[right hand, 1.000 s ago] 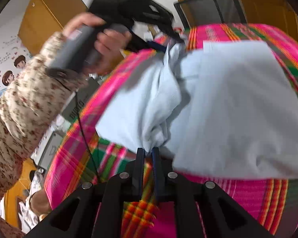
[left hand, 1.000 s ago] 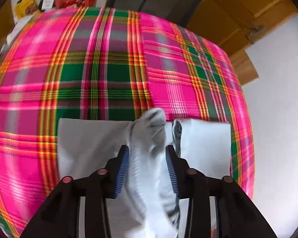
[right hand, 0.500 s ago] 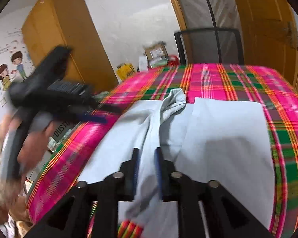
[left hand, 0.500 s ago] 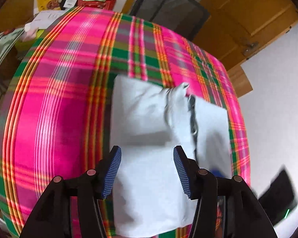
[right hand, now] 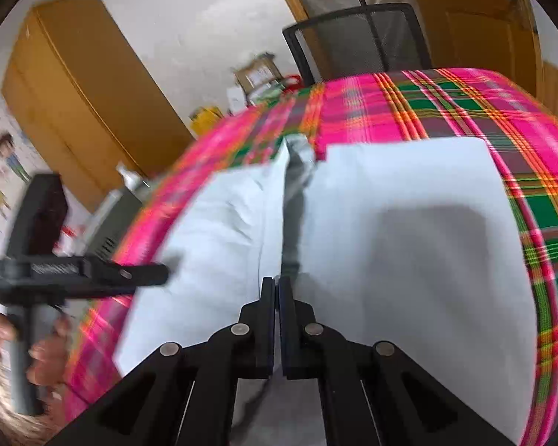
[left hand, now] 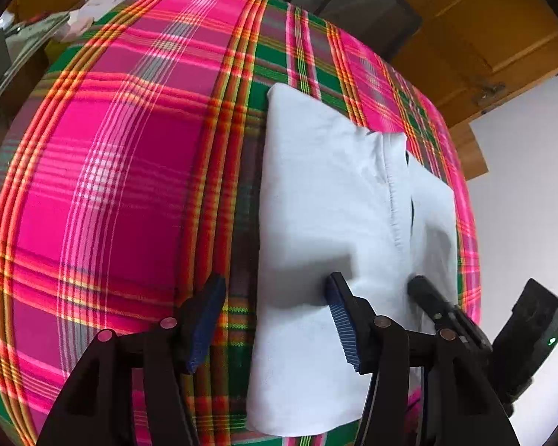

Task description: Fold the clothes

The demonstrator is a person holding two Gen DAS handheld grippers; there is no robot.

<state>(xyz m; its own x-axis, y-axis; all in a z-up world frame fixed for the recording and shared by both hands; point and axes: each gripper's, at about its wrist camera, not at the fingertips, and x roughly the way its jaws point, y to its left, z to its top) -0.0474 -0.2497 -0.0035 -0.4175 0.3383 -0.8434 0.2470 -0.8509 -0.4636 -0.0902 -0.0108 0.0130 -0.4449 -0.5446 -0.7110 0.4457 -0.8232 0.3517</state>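
2 blue ribbed pads stand well apart on the left gripper (left hand: 275, 319) in the left wrist view, nothing pinched between them. Left pad (left hand: 204, 323) hangs over the pink, green and orange plaid tablecloth (left hand: 122, 171); the other pad is over the pale blue folded garment (left hand: 327, 200). Garment lies flat on the cloth toward the table's right side, 2 folded flaps meeting at a seam down its middle. Right gripper (left hand: 424, 290) pokes in at lower right, tip over the garment's near right part. Black mesh chair (left hand: 353, 0) stands behind the table.

Right wrist view: right gripper (right hand: 277, 286) has its 2 fingers pressed together; whether any fabric is caught between them cannot be told. Tips sit above the garment (right hand: 409, 230) at the near end of the centre seam. Left gripper (right hand: 93, 275) is blurred at left, beside the garment's left edge, held by a hand (right hand: 37, 349). Yellow wooden wardrobe (right hand: 74, 93) stands at the back left.
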